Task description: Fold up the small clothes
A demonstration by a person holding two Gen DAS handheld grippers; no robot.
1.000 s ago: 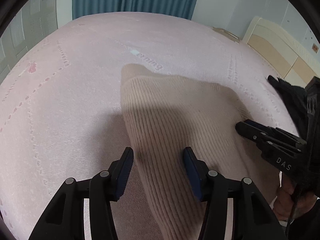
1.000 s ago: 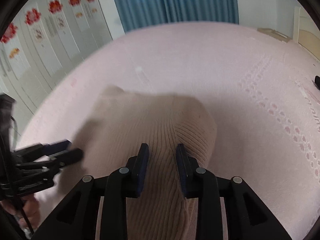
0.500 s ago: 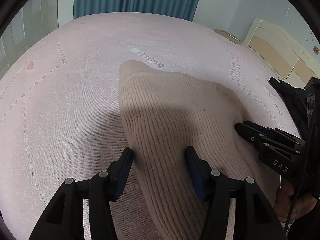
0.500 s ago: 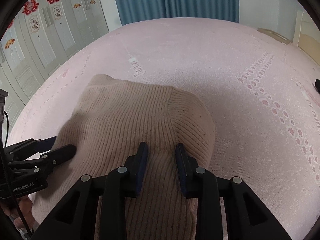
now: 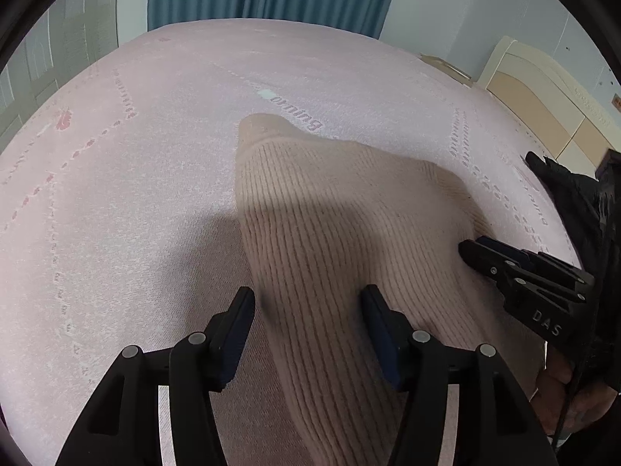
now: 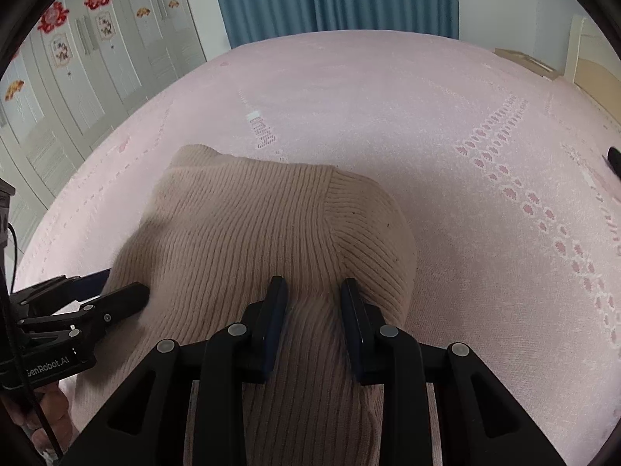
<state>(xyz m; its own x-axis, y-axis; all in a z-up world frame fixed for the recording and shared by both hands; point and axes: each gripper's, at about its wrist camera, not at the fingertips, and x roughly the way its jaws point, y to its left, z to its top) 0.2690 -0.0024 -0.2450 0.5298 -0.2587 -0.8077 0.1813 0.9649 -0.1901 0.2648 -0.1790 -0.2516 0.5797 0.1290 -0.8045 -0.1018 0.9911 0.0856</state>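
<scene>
In the left wrist view, a beige ribbed sweater (image 5: pixel 330 240) lies on a pink bed (image 5: pixel 128 202), running back under the left gripper (image 5: pixel 308 332), whose jaws stand wide apart over the knit with nothing clamped. The right gripper (image 5: pixel 471 248) touches the sweater's right edge. In the right wrist view, the right gripper (image 6: pixel 314 306) is partly open, a ridge of sweater (image 6: pixel 248 233) between its fingers; whether it pinches, I cannot tell.

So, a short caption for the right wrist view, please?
Right gripper pinching a beige ribbed knit garment on a pink bed.
</scene>
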